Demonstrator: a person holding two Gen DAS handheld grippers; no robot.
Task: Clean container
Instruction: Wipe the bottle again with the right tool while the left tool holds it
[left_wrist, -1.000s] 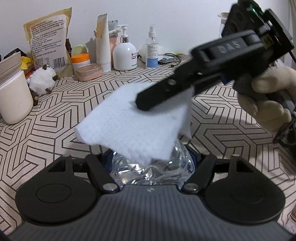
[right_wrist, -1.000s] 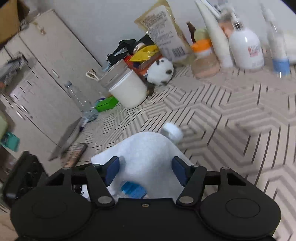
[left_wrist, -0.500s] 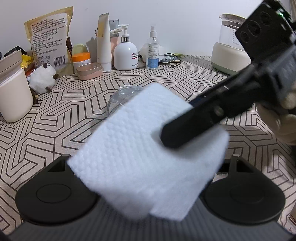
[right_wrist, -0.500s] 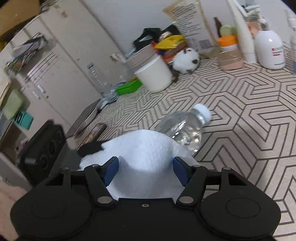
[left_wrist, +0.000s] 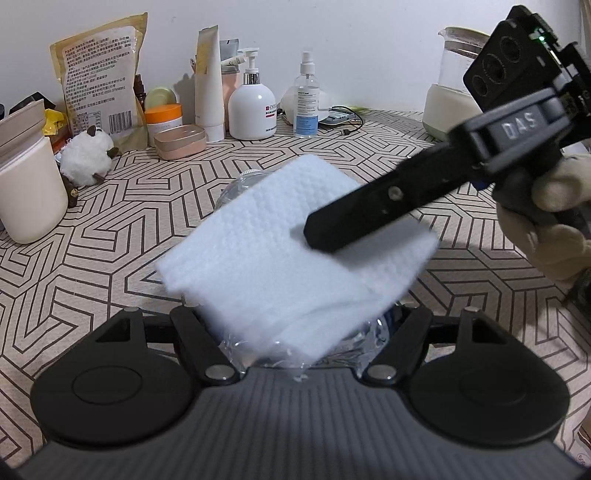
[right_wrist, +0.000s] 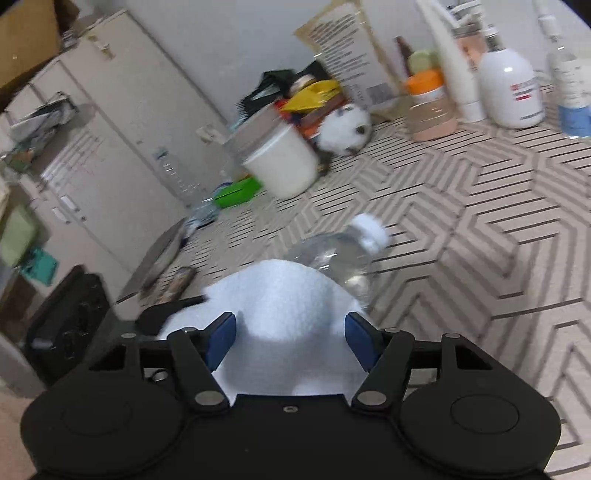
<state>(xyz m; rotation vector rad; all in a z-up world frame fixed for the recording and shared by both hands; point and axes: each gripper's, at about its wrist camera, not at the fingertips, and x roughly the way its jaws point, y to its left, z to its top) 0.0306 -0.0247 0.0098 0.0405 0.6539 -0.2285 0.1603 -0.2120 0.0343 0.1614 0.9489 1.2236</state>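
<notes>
One clear bottle — cloth-draped

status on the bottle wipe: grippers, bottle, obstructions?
Left gripper shut on clear bottle, held lying over table. Right gripper shut on white cloth, draped over bottle. No obstruction visible.

Left matte black two-finger gripper: ribbed grey housing, two round discs, silver pivot screws were noted. Right black two-finger gripper: blue finger pads, white "DAS" lettering, green indicator light. A cream fabric-gloved hand was recorded.
</notes>
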